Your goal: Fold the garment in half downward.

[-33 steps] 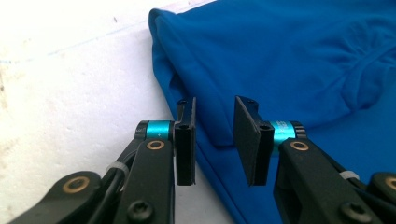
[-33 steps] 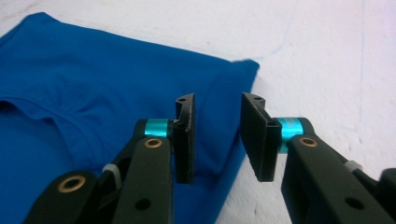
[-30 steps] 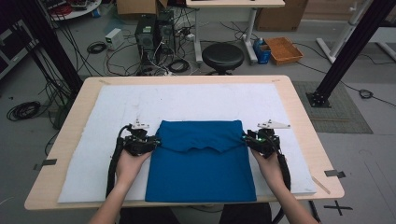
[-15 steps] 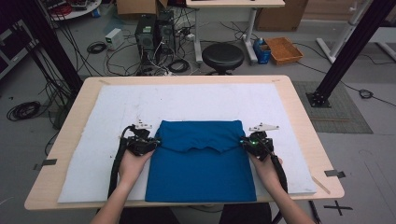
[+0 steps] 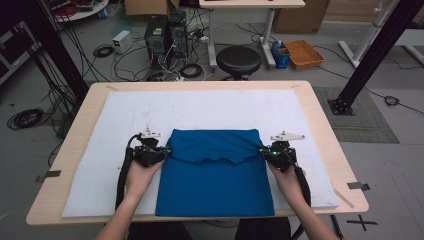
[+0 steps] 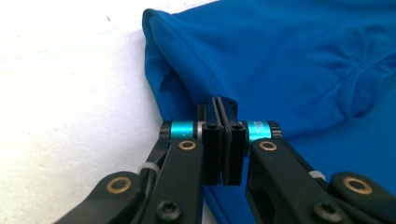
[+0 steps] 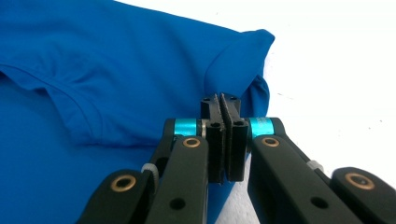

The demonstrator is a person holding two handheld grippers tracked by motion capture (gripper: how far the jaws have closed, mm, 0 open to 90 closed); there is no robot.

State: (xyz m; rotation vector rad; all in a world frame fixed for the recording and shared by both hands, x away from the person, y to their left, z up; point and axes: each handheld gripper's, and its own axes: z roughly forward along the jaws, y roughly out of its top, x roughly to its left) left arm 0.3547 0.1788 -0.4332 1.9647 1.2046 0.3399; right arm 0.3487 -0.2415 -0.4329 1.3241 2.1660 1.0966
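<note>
A blue shirt point(image 5: 215, 175) lies folded on the white mat point(image 5: 200, 110), its top part turned down over the lower part. My left gripper point(image 5: 164, 150) sits at the shirt's left edge, at the level of the fold. Its jaws have just been closing and in the left gripper view the gripper point(image 6: 218, 100) is shut on the blue cloth point(image 6: 289, 60) at that edge. My right gripper point(image 5: 262, 150) mirrors it at the right edge. Its jaws have also just been closing, and the gripper point(image 7: 220, 98) pinches the folded corner of the cloth point(image 7: 116, 60).
The mat covers most of the wooden table point(image 5: 320, 115). A black stool point(image 5: 238, 59), computer towers point(image 5: 162, 35) and loose cables stand on the floor beyond the far edge. A black frame leg point(image 5: 372, 55) rises at the right.
The right gripper has edged a little inward to the shirt's right edge. The left hand has stayed where it was. The shirt lies as before.
</note>
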